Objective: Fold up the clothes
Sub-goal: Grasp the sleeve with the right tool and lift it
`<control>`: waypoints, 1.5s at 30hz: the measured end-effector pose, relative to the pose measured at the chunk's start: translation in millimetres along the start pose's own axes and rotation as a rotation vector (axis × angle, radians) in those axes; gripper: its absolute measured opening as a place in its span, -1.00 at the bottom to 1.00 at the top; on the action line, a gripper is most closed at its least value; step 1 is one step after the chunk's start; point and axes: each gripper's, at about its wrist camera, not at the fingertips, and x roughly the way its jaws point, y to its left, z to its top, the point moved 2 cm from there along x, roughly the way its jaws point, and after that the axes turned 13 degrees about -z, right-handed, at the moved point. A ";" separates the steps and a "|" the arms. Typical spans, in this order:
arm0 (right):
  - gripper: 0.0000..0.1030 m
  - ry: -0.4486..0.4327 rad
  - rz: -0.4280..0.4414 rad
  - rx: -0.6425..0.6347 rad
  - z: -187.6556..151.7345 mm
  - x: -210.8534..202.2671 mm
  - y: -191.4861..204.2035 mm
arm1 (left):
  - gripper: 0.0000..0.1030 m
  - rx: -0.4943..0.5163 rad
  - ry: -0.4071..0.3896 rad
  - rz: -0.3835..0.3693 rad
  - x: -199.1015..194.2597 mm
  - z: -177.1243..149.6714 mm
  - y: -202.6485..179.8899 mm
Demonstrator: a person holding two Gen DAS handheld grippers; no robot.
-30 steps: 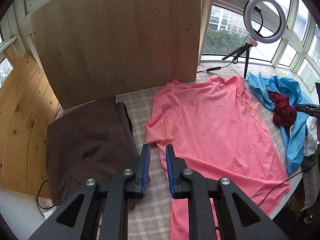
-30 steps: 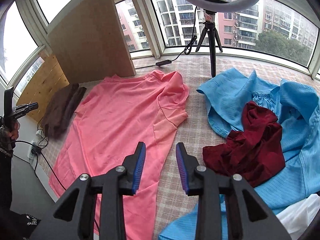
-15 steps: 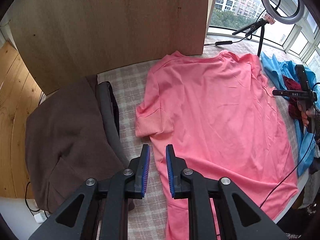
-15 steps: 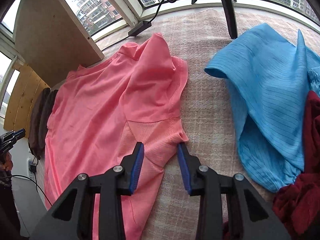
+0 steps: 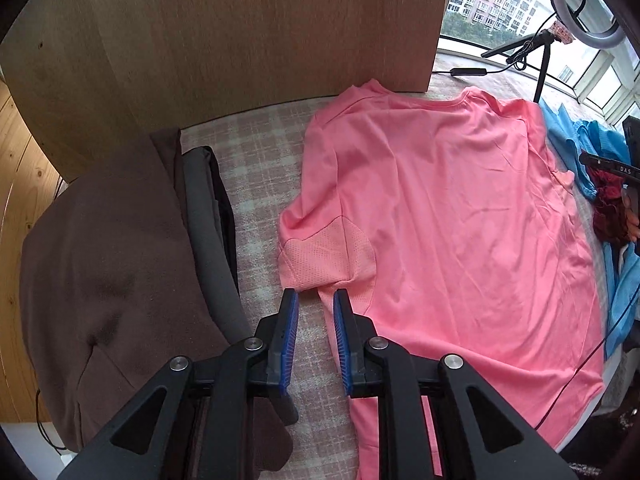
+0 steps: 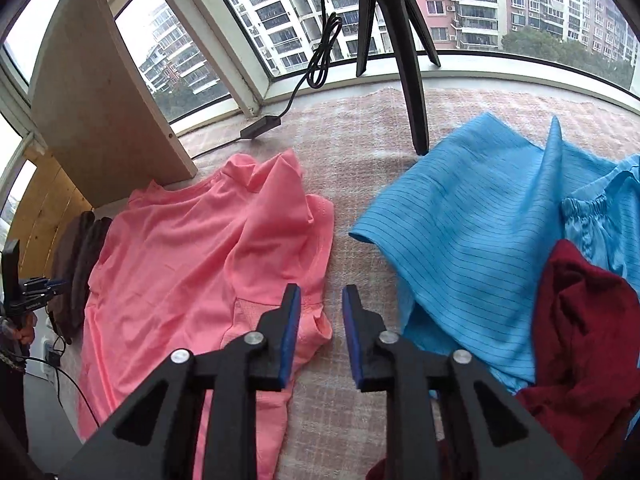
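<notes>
Pink mesh-panelled T-shirt [image 5: 440, 216] flat on checked counter [image 5: 260, 168]; hem cut off at 6 o'clock. Left hand-held gripper [image 5: 315, 300] slightly parted, empty at sleeve. Right hand-held gripper [image 6: 321, 300] just opened, empty; pink sleeve edge between. Blue striped garment [image 6: 472, 232] at 3 o'clock, partly hidden.

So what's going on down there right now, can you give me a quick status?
Left gripper open at pink shirt sleeve edge, nothing gripped. Right gripper open, jaws just widened, over the other sleeve. Blue garment beside, not blocking.
</notes>
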 end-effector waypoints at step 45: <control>-0.89 -0.127 -0.232 -0.127 75.6 62.8 37.9 | -0.49 -0.011 -0.119 0.012 58.9 111.2 45.3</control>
